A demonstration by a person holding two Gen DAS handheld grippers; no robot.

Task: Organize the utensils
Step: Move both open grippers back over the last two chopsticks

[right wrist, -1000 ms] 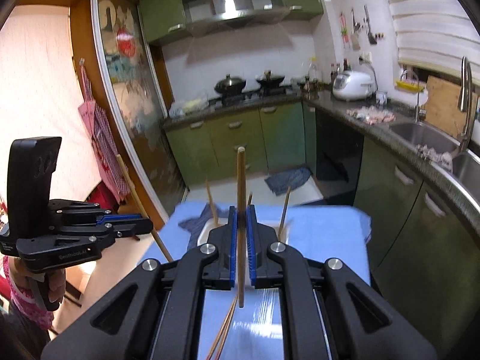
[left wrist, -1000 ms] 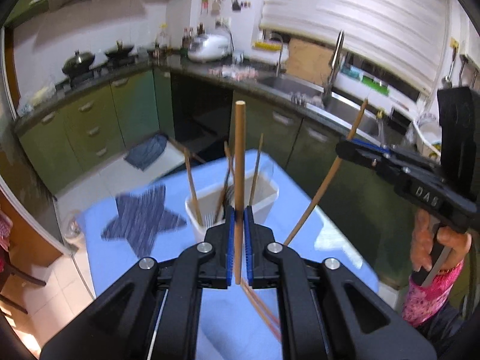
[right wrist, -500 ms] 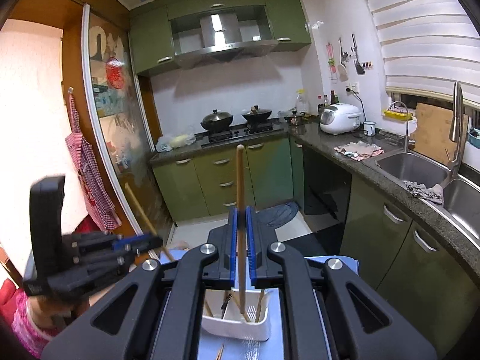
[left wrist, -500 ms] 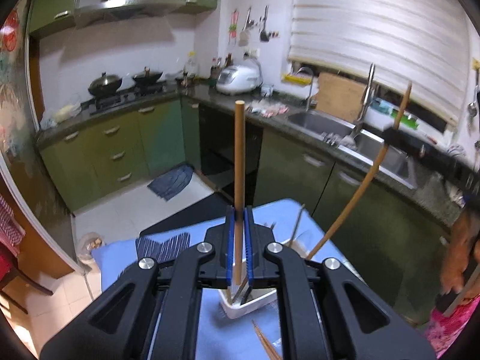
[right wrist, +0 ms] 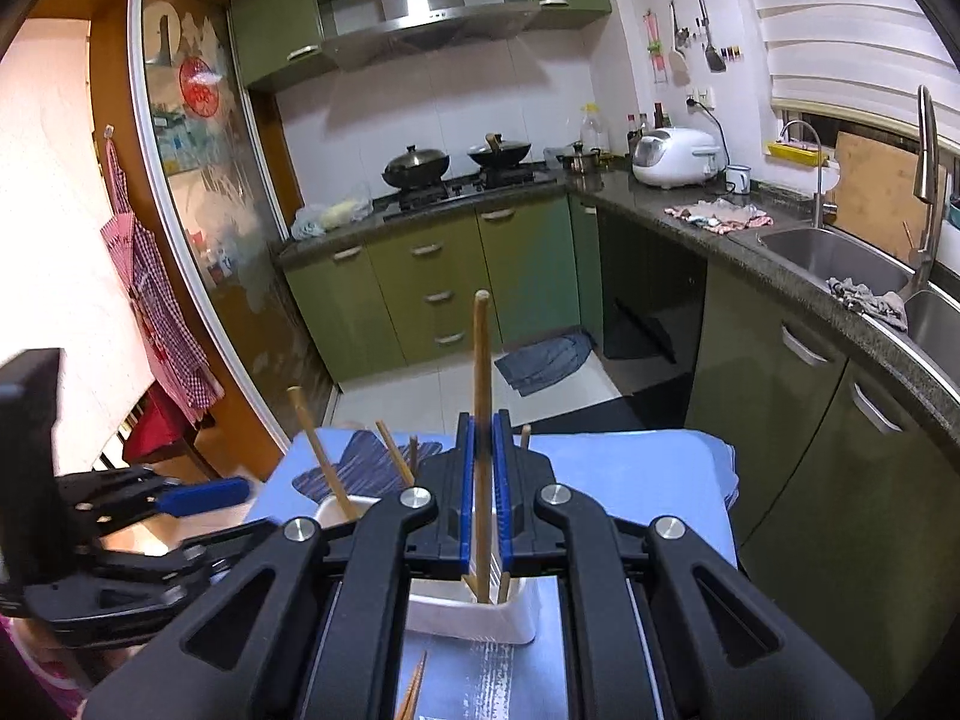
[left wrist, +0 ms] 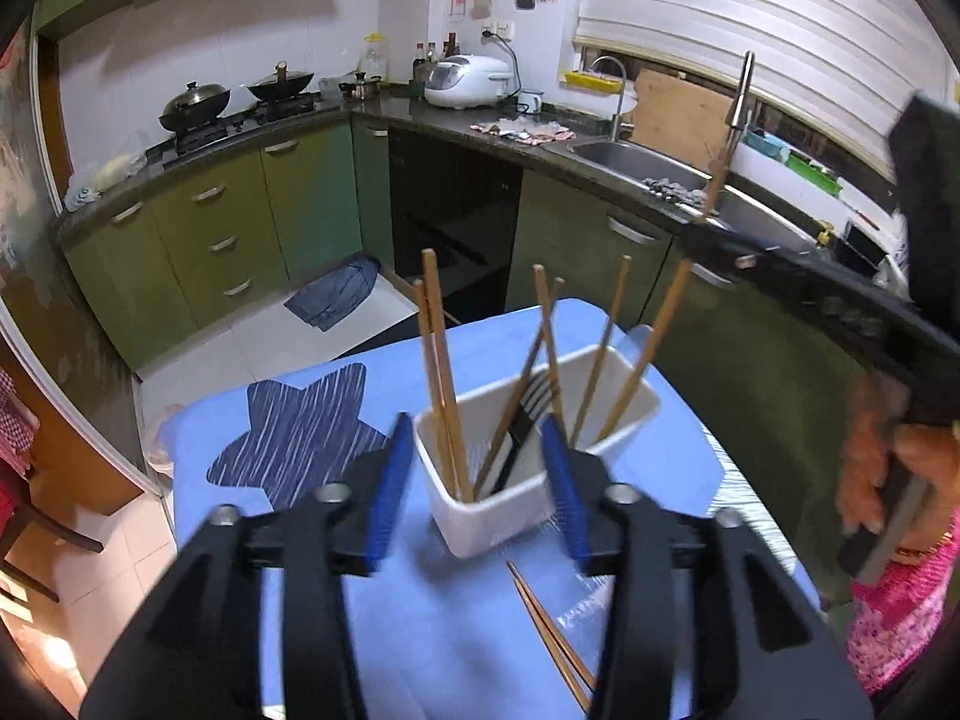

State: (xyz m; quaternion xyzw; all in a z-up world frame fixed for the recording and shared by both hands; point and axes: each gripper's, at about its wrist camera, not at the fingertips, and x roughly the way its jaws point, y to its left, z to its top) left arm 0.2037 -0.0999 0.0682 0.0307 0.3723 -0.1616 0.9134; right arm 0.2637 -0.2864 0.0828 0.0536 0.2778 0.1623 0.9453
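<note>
A white rectangular holder [left wrist: 510, 510] stands on the blue tablecloth [left wrist: 300, 630] and holds several wooden chopsticks [left wrist: 441, 372] and a black fork [left wrist: 528, 405]. My left gripper [left wrist: 477, 489] is open and empty, its jaws either side of the holder. My right gripper [right wrist: 482, 498] is shut on a wooden chopstick [right wrist: 482, 390], held upright with its lower end inside the holder [right wrist: 480, 621]. The right gripper also shows at the right of the left wrist view [left wrist: 840, 306]. Loose chopsticks [left wrist: 552, 636] lie on the cloth in front of the holder.
The cloth has a dark blue star patch [left wrist: 300, 426]. Green kitchen cabinets [right wrist: 432, 294], a stove with pots [right wrist: 456, 165] and a sink [right wrist: 840, 255] lie beyond. A hand in a pink sleeve [left wrist: 888, 480] holds the right gripper.
My left gripper has opened and let its chopstick go into the holder. My right gripper has lowered its chopstick until the tip is inside the holder.
</note>
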